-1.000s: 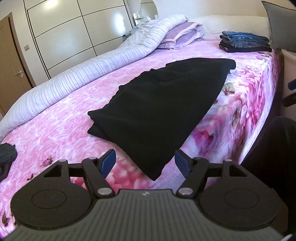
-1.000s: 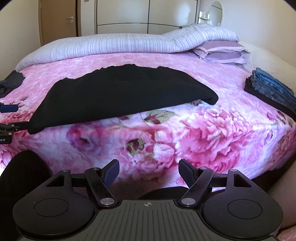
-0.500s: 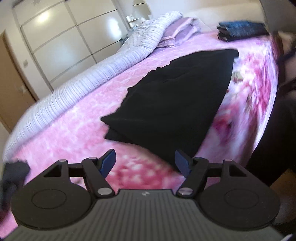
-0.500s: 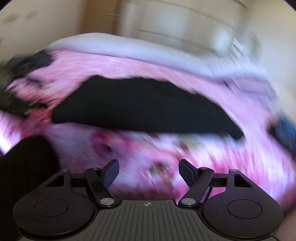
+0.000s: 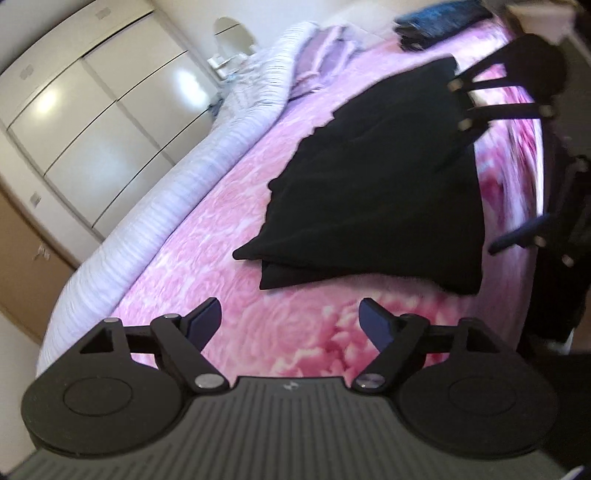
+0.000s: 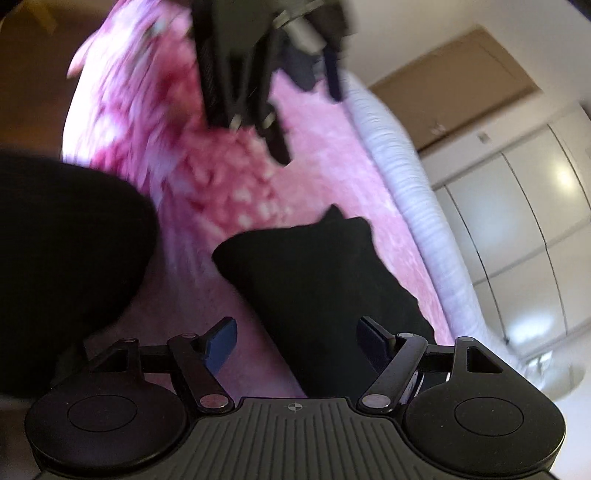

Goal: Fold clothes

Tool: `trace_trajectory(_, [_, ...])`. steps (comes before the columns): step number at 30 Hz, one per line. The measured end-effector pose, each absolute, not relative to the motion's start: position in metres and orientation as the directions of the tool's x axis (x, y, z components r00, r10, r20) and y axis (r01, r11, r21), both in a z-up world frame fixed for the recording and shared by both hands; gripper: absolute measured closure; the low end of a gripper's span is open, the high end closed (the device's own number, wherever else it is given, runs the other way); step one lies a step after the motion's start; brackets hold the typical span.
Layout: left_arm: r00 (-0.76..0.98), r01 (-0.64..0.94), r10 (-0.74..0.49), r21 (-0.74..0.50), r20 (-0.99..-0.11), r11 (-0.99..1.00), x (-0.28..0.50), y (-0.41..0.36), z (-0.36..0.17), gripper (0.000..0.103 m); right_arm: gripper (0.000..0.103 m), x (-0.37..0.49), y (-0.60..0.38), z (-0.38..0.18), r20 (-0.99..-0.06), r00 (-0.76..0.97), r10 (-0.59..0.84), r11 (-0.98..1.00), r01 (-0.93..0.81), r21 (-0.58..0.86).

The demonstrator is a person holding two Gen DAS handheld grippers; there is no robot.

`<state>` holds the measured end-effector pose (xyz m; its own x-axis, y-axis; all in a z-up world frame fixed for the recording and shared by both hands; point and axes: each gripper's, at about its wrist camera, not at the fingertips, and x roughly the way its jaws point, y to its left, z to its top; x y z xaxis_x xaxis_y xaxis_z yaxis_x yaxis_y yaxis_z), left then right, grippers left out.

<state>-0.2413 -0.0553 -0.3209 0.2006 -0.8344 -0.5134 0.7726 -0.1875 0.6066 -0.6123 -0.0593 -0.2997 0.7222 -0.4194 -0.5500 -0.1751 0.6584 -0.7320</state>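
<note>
A folded black garment (image 5: 376,192) lies flat on the pink floral bed (image 5: 229,251). My left gripper (image 5: 290,321) is open and empty, just short of the garment's near end. My right gripper (image 6: 293,345) is open and empty, right above the garment's other end (image 6: 317,280), with cloth between its fingers. The right gripper also shows in the left wrist view (image 5: 509,96) over the far end of the garment. The left gripper shows blurred at the top of the right wrist view (image 6: 258,66).
A rolled striped duvet (image 5: 177,206) runs along the far side of the bed, with purple pillows (image 5: 325,62) beyond. A stack of folded jeans (image 5: 439,22) sits at the bed's far corner. White wardrobe doors (image 5: 92,122) stand behind. My dark-clothed leg (image 6: 66,258) is at the bed edge.
Both grippers have swung in over the bed towards opposite ends of the black garment and tilted. Both stay open. The garment has not moved.
</note>
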Motion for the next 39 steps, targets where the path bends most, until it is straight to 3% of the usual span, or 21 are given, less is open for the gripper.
trace_trajectory(1, [0.194,0.757,-0.835,0.62,-0.516,-0.207,-0.24,-0.058,-0.325,0.024,0.049,-0.606,-0.063,-0.305,-0.561,0.716,-0.416,0.655,-0.193,-0.731])
trace_trajectory(2, [0.183,0.741,-0.836,0.631,-0.517,-0.228,-0.24,-0.06,-0.33,0.024,0.05,-0.604,-0.069,-0.304,-0.572,0.718,-0.397,0.674,-0.195,-0.713])
trace_trajectory(3, [0.172,0.721,-0.841,0.647,-0.514,-0.248,-0.239,-0.063,-0.335,0.024,0.063,-0.604,-0.074,-0.299,-0.574,0.724,-0.383,0.702,-0.176,-0.69])
trace_trajectory(4, [0.158,0.693,-0.851,0.67,-0.502,-0.266,-0.238,-0.067,-0.34,0.024,0.088,-0.604,-0.079,-0.294,-0.576,0.73,-0.369,0.728,-0.158,-0.667])
trace_trajectory(8, [0.12,0.528,-0.89,0.788,-0.439,-0.317,-0.236,-0.09,-0.363,0.019,0.09,-0.61,-0.094,-0.264,-0.556,0.759,-0.339,0.783,-0.1,-0.614])
trace_trajectory(16, [0.047,0.246,-0.915,0.892,-0.401,-0.378,-0.231,-0.16,-0.392,0.021,0.095,-0.618,-0.102,-0.228,-0.522,0.785,-0.334,0.804,-0.052,-0.592])
trace_trajectory(18, [0.027,0.229,-0.903,0.882,-0.429,-0.412,-0.227,-0.177,-0.392,0.047,0.096,-0.62,-0.101,-0.229,-0.53,0.785,-0.323,0.808,-0.063,-0.586])
trace_trajectory(19, [0.017,0.228,-0.886,0.865,-0.463,-0.448,-0.225,-0.183,-0.391,0.076,0.096,-0.621,-0.1,-0.23,-0.534,0.784,-0.317,0.812,-0.067,-0.58])
trace_trajectory(20, [0.008,0.217,-0.871,0.852,-0.491,-0.478,-0.223,-0.188,-0.391,0.087,0.096,-0.62,-0.1,-0.233,-0.537,0.784,-0.312,0.817,-0.067,-0.573])
trace_trajectory(22, [-0.002,0.166,-0.859,0.847,-0.512,-0.506,-0.221,-0.188,-0.393,0.093,0.097,-0.62,-0.102,-0.236,-0.552,0.78,-0.294,0.836,-0.069,-0.544])
trace_trajectory(28, [0.025,0.225,-0.871,0.852,-0.491,-0.474,-0.217,-0.161,-0.369,0.096,0.098,-0.628,-0.091,-0.228,-0.561,0.792,-0.239,0.861,-0.095,-0.5])
trace_trajectory(34, [0.079,0.27,-0.837,0.82,-0.541,-0.504,-0.224,-0.119,-0.335,0.095,0.098,-0.646,-0.059,-0.217,-0.565,0.819,-0.105,0.897,-0.167,-0.409])
trace_trajectory(39, [0.101,0.224,-0.838,0.833,-0.536,-0.506,-0.236,-0.138,-0.281,0.095,0.099,-0.664,-0.076,-0.183,-0.462,0.886,-0.046,0.954,-0.098,-0.283])
